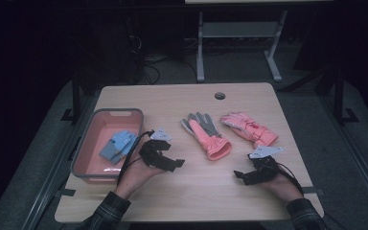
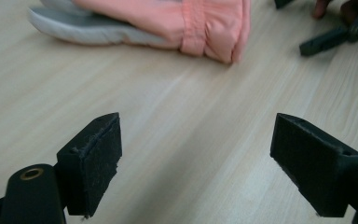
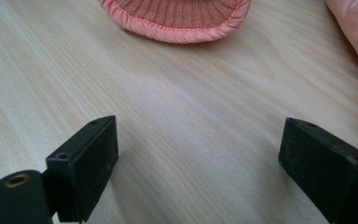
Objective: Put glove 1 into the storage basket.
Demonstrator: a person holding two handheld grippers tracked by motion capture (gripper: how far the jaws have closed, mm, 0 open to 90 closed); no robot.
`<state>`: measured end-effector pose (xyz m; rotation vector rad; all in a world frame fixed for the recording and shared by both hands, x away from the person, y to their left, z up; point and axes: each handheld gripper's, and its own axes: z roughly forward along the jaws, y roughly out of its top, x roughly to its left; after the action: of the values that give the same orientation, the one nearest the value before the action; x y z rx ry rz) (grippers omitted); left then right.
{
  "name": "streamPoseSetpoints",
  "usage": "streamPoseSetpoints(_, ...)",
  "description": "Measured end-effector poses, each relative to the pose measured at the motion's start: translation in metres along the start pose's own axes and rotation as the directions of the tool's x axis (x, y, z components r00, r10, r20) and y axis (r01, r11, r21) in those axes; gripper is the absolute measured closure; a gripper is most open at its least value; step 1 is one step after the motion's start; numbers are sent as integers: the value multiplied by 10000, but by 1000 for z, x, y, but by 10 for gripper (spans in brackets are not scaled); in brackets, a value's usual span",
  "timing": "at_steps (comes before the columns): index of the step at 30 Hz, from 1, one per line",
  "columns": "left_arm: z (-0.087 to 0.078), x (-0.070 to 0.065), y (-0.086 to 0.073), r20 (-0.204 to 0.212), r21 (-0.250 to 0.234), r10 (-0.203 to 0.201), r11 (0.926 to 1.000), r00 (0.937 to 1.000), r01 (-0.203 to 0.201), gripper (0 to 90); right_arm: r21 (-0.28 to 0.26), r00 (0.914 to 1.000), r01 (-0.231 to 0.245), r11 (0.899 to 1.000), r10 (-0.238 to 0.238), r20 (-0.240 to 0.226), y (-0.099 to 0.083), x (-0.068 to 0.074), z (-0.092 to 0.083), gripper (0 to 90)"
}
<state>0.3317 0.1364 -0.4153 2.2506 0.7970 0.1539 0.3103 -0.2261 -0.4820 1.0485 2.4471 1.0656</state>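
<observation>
High view: left tool [image 1: 165, 160] and right tool [image 1: 249, 175] both down near the bench [image 1: 191, 191] front edge, jaws spread apart, gripping nothing. Pink-and-grey glove [image 1: 206, 134] lying mid-bench between them, second pink glove [image 1: 249, 128] just right of it. Blue gloves [image 1: 119, 145] sitting in the pink bin [image 1: 88, 148] at the left edge.

My left black two-jaw gripper [image 1: 165, 160] — jaws wide apart, low over the table. My right black two-jaw gripper [image 1: 249, 176] — likewise spread, holding nothing.
</observation>
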Motion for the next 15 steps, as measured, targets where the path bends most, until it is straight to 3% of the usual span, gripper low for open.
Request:
streamPoseSetpoints(3, 13, -1, -11, -141, 365, 269, 9990, 9995, -264, 159, -1, 10000, 3, 10000, -3, 1, 0, 0, 0, 113)
streamPoseSetpoints(10, 28, -5, -24, -444, 569, 492, 9973, 9978, -467, 158, 151, 10000, -84, 9999, 83, 40, 2, 1, -2, 156)
streamPoseSetpoints(14, 34, -9, -34, -468, 681, 889, 9940, 9949, -857, 146, 304, 9998, -212, 9993, 212, 13, 6, -1, -6, 292)
streamPoseSetpoints(15, 34, -9, -34, -468, 681, 889, 9940, 9949, -857, 145, 304, 9998, -212, 9993, 212, 13, 6, -1, -6, 292)
